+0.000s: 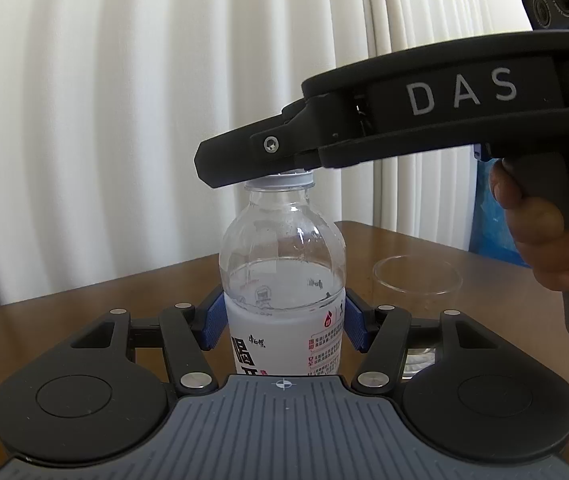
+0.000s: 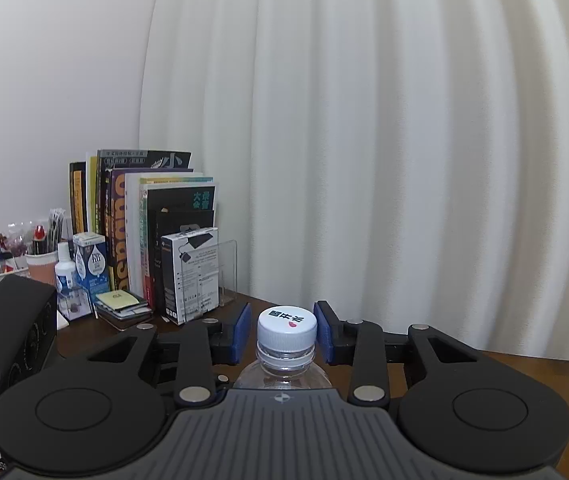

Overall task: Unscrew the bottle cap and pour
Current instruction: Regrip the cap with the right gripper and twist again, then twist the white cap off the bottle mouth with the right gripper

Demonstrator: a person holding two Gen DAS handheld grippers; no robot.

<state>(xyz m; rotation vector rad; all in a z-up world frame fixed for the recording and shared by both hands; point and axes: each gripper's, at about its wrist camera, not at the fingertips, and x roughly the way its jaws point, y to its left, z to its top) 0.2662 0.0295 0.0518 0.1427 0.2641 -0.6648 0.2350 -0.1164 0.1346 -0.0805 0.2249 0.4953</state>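
A clear water bottle with a white label stands upright on the brown table. My left gripper is shut on its body, the blue pads pressing both sides. The white cap sits on the neck. My right gripper reaches over the top with its blue pads either side of the cap; a small gap shows on each side, so it is open. In the left wrist view the right gripper covers most of the cap. A clear empty glass stands to the right behind the bottle.
Books, a white box, a small dropper bottle, a pen cup and a notepad crowd the table's back left. White curtains hang behind. A blue bag stands past the table's right edge.
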